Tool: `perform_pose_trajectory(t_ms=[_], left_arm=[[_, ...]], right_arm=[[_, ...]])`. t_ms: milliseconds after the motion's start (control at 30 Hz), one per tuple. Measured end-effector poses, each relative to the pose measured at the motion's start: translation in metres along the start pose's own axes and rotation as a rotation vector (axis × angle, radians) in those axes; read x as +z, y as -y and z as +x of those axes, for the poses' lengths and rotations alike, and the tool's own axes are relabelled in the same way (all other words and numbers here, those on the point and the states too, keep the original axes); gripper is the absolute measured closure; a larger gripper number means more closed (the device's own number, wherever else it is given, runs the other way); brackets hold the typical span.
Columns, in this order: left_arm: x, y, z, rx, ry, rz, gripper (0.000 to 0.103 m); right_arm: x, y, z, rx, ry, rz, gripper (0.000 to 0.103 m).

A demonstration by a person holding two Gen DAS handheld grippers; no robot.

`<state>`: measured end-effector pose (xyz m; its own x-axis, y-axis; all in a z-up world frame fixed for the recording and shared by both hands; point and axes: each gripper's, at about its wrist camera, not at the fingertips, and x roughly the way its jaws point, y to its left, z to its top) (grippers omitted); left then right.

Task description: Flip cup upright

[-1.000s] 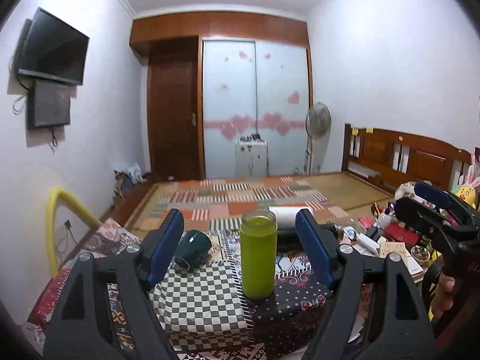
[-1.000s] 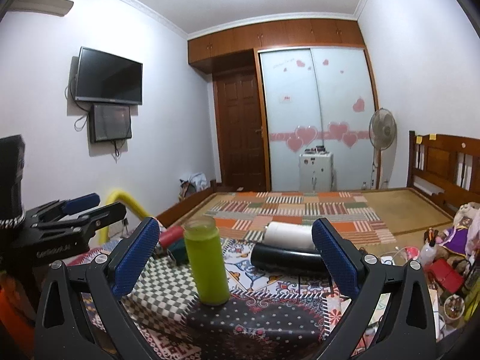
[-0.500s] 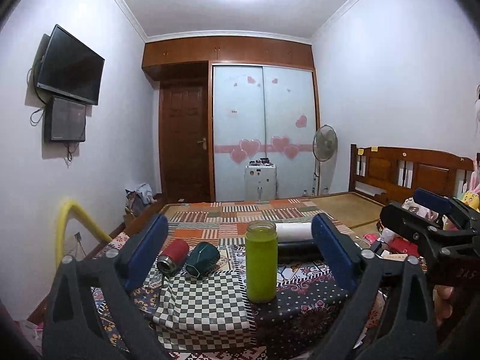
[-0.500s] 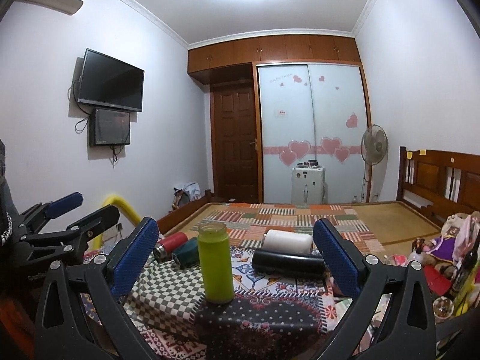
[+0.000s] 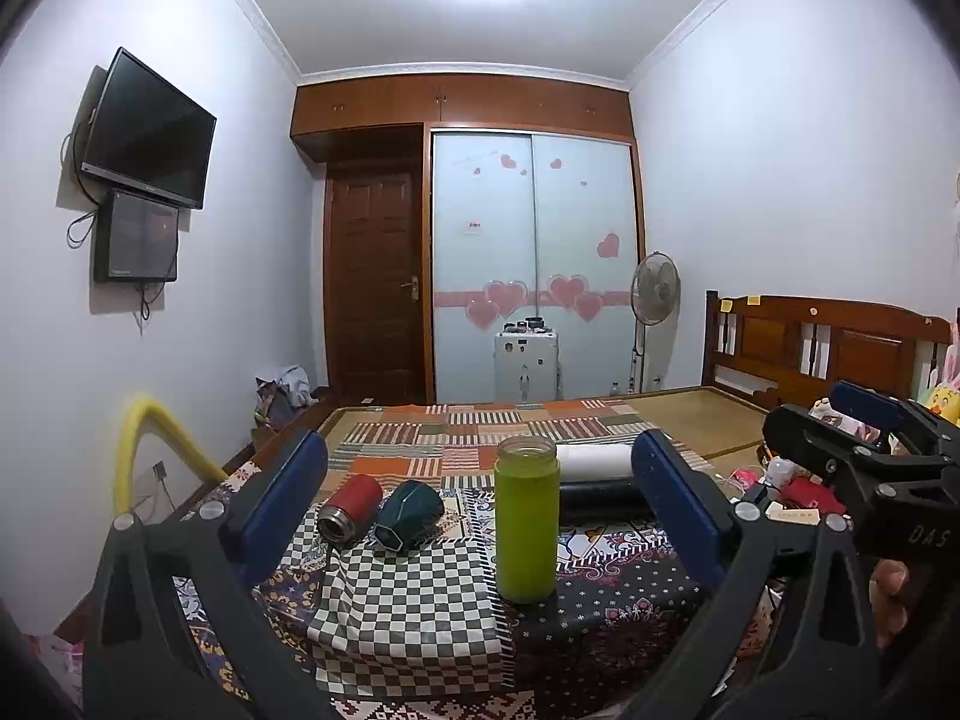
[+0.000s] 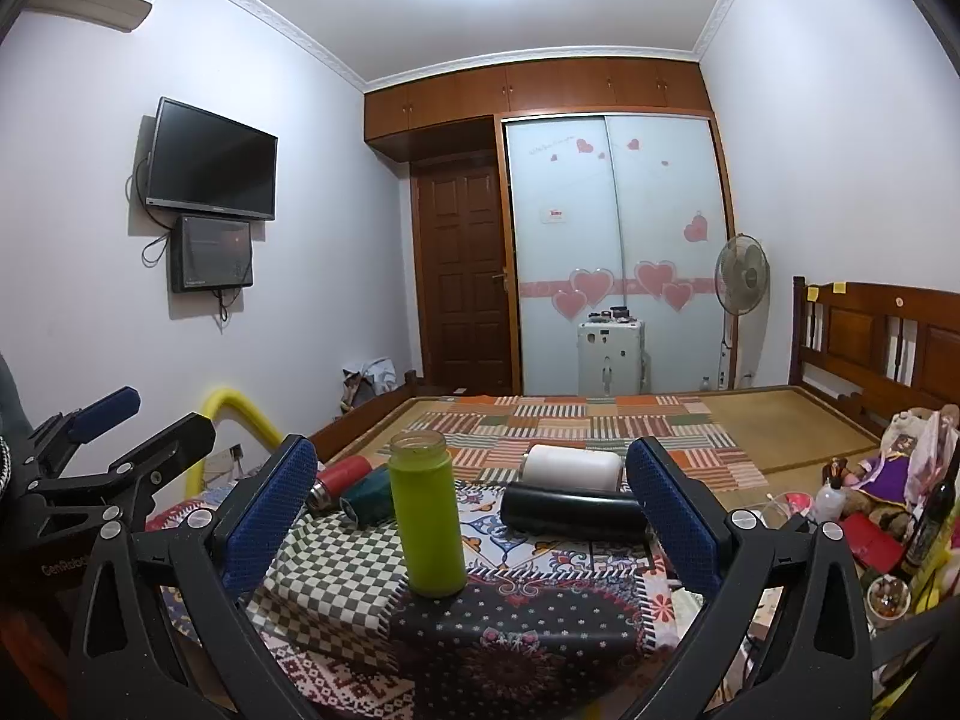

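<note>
A lime green cup stands upright on the patterned cloth. A red cup and a dark teal cup lie on their sides to its left. A black cup and a white cup lie on their sides to its right. My left gripper is open and empty, back from the cups. My right gripper is open and empty too; it also shows in the left wrist view, and the left gripper in the right wrist view.
The cloth covers a low surface at the foot of a bed with a patchwork mat. Clutter of toys and bottles lies at the right. A yellow foam arc stands at the left. A wooden headboard is at the far right.
Both grippers have pulled back and tilted upward, so the cups look smaller and lower. The left gripper has uncovered the red cup. The cups have not moved.
</note>
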<state>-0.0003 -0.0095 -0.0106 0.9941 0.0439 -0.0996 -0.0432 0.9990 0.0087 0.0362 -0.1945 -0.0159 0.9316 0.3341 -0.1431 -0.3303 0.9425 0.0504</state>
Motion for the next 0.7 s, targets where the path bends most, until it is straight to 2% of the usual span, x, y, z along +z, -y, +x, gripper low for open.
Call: perform_pose_trajectory(t_ms=[700], left_arm=[[-0.0017, -0.0030, 0.0008, -0.003, -0.002, -0.012, 0.000]], right_arm=[[-0.0009, 0.0017, -0.0008, -0.002, -0.004, -0.006, 0.000]])
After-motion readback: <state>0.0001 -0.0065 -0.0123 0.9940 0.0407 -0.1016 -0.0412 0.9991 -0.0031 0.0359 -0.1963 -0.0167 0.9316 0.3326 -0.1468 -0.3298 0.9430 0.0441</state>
